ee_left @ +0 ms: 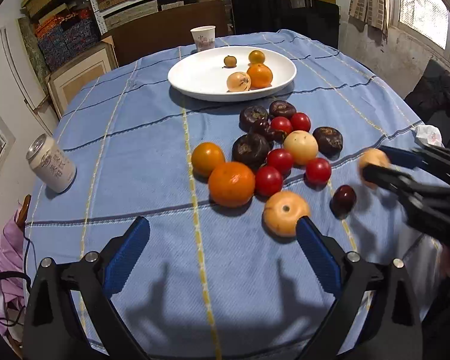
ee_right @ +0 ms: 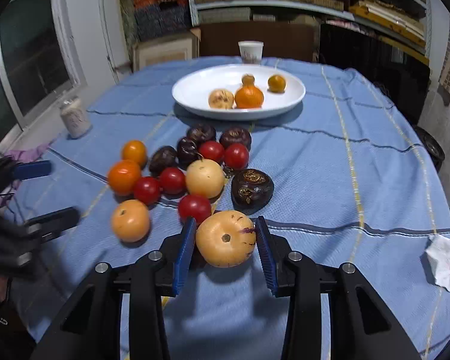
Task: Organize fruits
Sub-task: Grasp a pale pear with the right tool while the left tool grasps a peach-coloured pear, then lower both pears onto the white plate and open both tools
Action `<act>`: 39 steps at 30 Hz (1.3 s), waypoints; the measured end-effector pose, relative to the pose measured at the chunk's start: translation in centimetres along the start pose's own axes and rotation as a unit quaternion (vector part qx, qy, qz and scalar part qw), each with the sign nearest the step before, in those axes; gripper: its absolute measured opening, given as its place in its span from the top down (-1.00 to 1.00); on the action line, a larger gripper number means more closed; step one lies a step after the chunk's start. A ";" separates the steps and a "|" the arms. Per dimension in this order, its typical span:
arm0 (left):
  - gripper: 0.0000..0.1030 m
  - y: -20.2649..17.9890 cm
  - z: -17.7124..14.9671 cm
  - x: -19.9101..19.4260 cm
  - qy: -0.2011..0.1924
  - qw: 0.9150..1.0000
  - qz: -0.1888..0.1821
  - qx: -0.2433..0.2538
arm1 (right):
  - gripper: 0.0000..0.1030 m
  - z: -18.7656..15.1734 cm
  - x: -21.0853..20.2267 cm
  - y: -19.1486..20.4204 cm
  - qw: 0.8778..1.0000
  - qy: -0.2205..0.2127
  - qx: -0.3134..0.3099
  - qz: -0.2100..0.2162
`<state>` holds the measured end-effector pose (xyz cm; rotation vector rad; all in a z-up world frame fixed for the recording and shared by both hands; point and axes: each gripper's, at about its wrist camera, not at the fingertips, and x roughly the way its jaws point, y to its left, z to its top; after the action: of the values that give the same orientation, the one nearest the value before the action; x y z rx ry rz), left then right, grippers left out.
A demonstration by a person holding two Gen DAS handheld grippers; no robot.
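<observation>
A white plate (ee_left: 195,81) holds several yellow and orange fruits at the table's far side; it also shows in the right wrist view (ee_right: 195,90). A pile of red, dark purple, orange and pale yellow fruits (ee_left: 267,153) lies in front of it. My right gripper (ee_right: 225,240) is shut on a pale yellow fruit (ee_right: 226,238), held just above the cloth near the pile. In the left wrist view this gripper (ee_left: 375,165) appears at the right with the fruit (ee_left: 373,157). My left gripper (ee_left: 223,234) is open and empty, next to a pale orange fruit (ee_left: 285,211).
A drink can (ee_left: 51,163) stands at the left on the blue checked tablecloth (ee_left: 135,150). A paper cup (ee_left: 203,37) stands behind the plate. A crumpled tissue (ee_right: 445,259) lies at the right edge. Chairs and shelves stand behind the table.
</observation>
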<state>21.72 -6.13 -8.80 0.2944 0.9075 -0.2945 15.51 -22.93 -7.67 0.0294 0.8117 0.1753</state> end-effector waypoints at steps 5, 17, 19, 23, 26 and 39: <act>-0.86 -3.1 0.5 2.3 0.011 1.000 -0.004 0.022 | 0.21 -2.6 -3.1 0.5 1.000 -0.010 -0.011 0.017; 0.14 -2.1 -0.5 4.2 0.038 0.999 -0.010 -0.021 | 0.20 -3.7 -3.7 0.8 1.000 -0.015 -0.017 0.017; 0.14 -1.8 -0.7 3.3 0.029 0.999 -0.017 -0.027 | 0.20 -3.7 -3.6 0.8 1.000 -0.016 -0.017 0.017; 0.14 -0.9 -0.9 0.7 0.016 0.999 -0.032 -0.032 | 0.21 -3.4 -3.4 0.4 1.000 -0.017 -0.014 0.009; 0.14 -0.2 -0.5 -1.6 0.014 0.998 -0.060 -0.030 | 0.21 -2.7 -3.4 -0.1 1.000 -0.022 -0.015 -0.005; 0.14 4.8 9.4 -5.1 -0.053 0.995 -0.061 -0.052 | 0.21 7.4 -2.9 -4.6 0.994 -0.079 -0.023 -0.067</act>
<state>27.35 -4.54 1.34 0.1258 0.8353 -0.3716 19.61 -27.59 -0.90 -0.0547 0.6495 0.0640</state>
